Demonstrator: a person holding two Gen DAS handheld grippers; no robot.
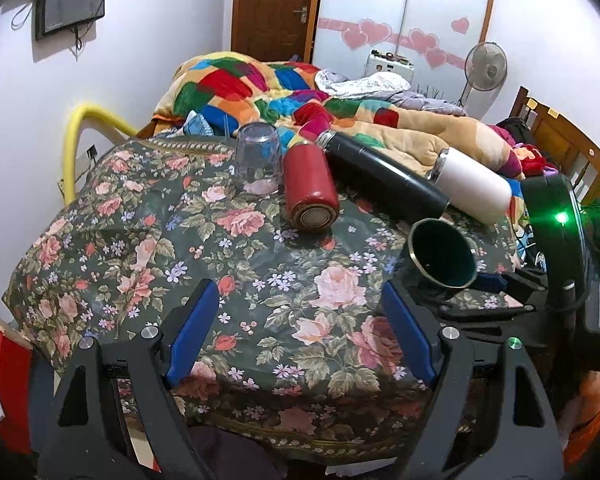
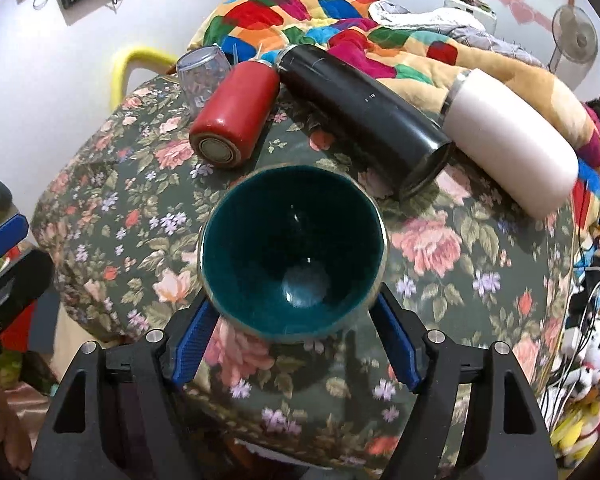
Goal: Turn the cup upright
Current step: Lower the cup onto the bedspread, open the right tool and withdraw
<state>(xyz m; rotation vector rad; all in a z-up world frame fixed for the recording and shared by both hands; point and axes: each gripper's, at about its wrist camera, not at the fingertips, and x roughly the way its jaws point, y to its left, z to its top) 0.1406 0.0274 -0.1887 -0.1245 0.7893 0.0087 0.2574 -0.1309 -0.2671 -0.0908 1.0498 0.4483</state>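
Observation:
A dark green cup (image 2: 292, 252) with a teal inside sits between my right gripper's blue fingers (image 2: 196, 340), which are shut on its sides. Its mouth faces the camera and tilts up. In the left wrist view the same cup (image 1: 442, 254) hangs above the floral table (image 1: 260, 280) at the right, held by the right gripper (image 1: 496, 282). My left gripper (image 1: 300, 328) is open and empty over the table's near part. A clear glass (image 1: 258, 158) stands upside down at the far left.
A red flask (image 1: 310, 186), a black flask (image 1: 384, 176) and a white flask (image 1: 474, 184) lie on their sides at the table's far edge. A bed with a patchwork quilt (image 1: 260, 88) is behind. A yellow pipe (image 1: 74, 140) curves at the left.

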